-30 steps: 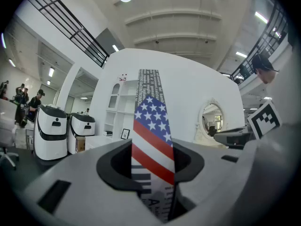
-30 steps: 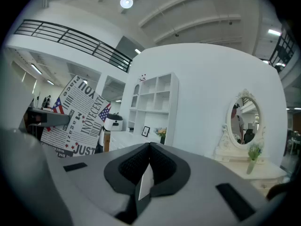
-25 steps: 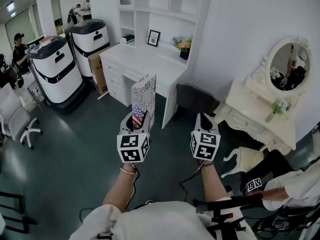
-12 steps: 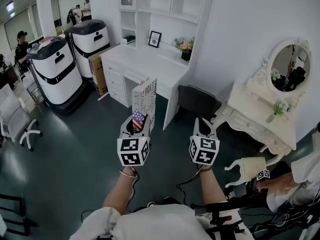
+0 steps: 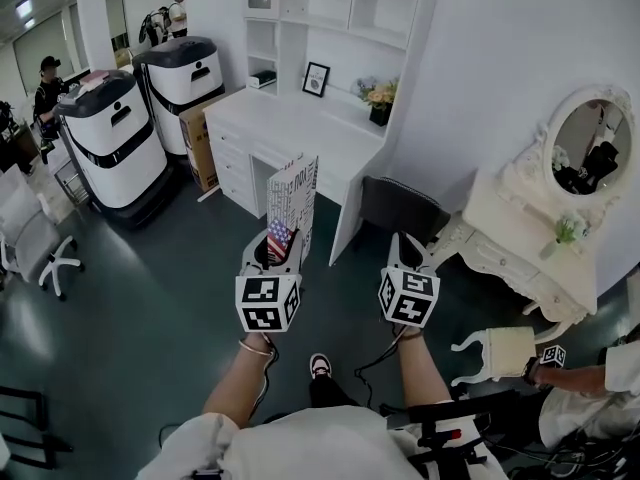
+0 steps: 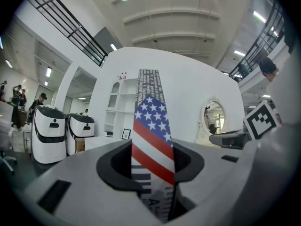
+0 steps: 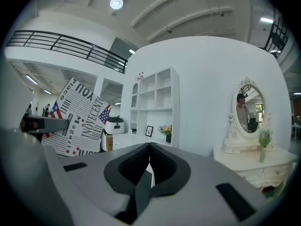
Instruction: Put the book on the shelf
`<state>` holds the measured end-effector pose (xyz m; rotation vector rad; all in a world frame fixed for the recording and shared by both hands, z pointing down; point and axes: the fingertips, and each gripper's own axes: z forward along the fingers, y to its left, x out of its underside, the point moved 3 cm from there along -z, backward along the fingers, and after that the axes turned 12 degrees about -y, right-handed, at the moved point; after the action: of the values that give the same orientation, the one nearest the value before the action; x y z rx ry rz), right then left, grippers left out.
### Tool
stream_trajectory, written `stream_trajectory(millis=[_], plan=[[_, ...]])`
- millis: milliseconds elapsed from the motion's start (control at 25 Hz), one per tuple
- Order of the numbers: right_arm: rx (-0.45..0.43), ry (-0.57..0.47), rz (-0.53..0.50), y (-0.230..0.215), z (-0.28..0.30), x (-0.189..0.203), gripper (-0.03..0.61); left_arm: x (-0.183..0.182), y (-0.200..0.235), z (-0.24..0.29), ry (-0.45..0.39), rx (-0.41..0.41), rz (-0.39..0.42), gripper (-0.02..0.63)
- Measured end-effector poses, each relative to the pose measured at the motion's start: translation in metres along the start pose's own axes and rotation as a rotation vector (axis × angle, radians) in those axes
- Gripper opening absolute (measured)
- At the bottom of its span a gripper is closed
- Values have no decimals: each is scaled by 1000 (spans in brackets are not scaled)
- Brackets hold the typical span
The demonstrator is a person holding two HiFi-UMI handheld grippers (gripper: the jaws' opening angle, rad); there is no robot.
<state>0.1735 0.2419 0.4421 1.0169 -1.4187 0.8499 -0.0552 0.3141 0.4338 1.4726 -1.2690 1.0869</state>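
Note:
My left gripper [image 5: 277, 251] is shut on a book [image 5: 291, 200] with a black-and-white lettered cover and a stars-and-stripes spine; I hold it upright in the air. In the left gripper view the book's spine [image 6: 151, 140] stands clamped between the jaws [image 6: 151, 173]. My right gripper [image 5: 404, 251] hangs beside it, shut and holding nothing; in the right gripper view its jaws [image 7: 149, 161] meet, and the book [image 7: 75, 117] shows at the left. The white shelf unit [image 5: 330, 13] rises over a white desk [image 5: 290, 128] ahead.
A picture frame [image 5: 316, 78] and a flower pot [image 5: 380, 103] stand on the desk. A dark chair [image 5: 400, 208] sits by the desk's right end. A white dressing table with an oval mirror [image 5: 590, 148] stands right. Two large white machines [image 5: 110, 138] stand left. Another person's hand [image 5: 560, 373] reaches in at lower right.
The view has shifted slightly as I move toward the desk. Both grippers keep their pose. The other person at lower right has moved further out of the picture.

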Motion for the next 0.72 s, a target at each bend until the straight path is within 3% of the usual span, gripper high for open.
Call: stream_trajectory(millis=[720], plan=[[-31,-4,7,-30,163,0,21,15,41,141,-15,-34,8,156]])
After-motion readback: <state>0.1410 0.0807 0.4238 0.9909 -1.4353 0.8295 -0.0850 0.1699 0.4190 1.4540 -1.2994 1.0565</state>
